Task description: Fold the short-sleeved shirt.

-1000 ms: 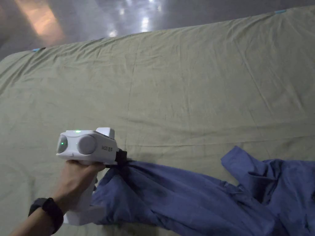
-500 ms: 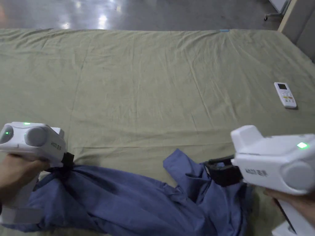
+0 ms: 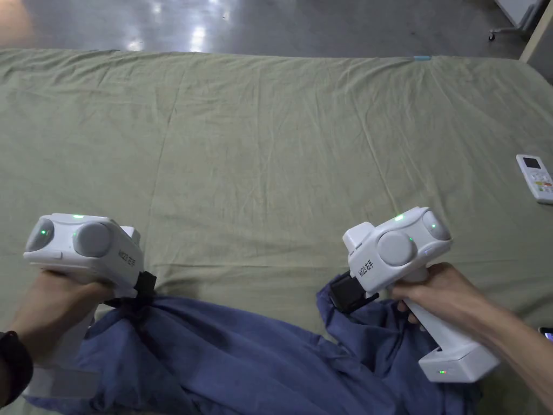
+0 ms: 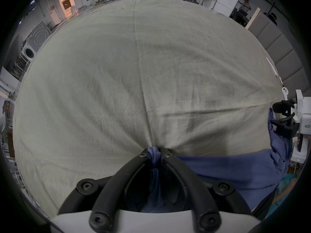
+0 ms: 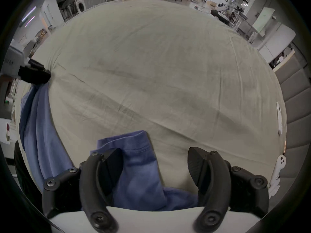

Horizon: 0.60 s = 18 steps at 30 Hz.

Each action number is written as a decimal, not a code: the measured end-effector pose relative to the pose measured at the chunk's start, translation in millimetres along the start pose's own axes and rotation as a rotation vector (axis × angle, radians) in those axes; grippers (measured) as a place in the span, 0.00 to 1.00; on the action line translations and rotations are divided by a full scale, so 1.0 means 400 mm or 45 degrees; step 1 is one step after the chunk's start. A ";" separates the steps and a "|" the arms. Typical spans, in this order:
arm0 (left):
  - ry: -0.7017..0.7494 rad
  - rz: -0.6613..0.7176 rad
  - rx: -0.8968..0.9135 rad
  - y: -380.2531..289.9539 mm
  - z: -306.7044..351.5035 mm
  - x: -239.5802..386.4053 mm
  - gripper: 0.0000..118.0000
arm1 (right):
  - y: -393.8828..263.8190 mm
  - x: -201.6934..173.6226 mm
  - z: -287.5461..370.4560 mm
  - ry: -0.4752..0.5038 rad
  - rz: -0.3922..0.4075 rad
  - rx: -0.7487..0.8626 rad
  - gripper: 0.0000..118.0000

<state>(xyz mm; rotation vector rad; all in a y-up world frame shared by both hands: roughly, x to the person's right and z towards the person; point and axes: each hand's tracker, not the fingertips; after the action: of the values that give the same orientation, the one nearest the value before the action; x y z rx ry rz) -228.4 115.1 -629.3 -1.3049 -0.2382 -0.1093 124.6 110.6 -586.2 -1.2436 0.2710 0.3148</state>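
The left gripper [image 4: 155, 154] pinches the blue shirt [image 3: 243, 356] tight at 9 o'clock. The right gripper [image 5: 154, 162] gapes wide over a sleeve at 3 o'clock and might miss it.

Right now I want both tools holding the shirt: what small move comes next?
Probably close the right tool on the sleeve lying between its open jaws. The left tool already pinches the shirt, which lies crumpled on the sheet.
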 end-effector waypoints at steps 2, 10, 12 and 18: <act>0.006 -0.007 0.015 -0.007 0.000 0.001 0.08 | -0.007 -0.002 0.022 0.013 -0.035 0.015 0.59; -0.248 0.235 0.387 -0.099 0.201 -0.073 0.08 | -0.067 -0.036 0.173 0.088 -0.131 0.297 0.01; -0.286 0.221 0.520 -0.135 0.319 -0.101 0.08 | -0.092 -0.018 0.276 0.128 -0.226 0.433 0.01; -0.343 0.145 0.925 -0.279 0.726 -0.156 0.08 | -0.174 0.033 0.676 0.032 -0.340 0.935 0.01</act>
<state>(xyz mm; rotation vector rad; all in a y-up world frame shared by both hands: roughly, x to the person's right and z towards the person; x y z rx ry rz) -345.4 362.4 -468.3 -0.6016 -0.3882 0.2363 171.6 349.5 -448.8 -0.5456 0.2097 -0.0403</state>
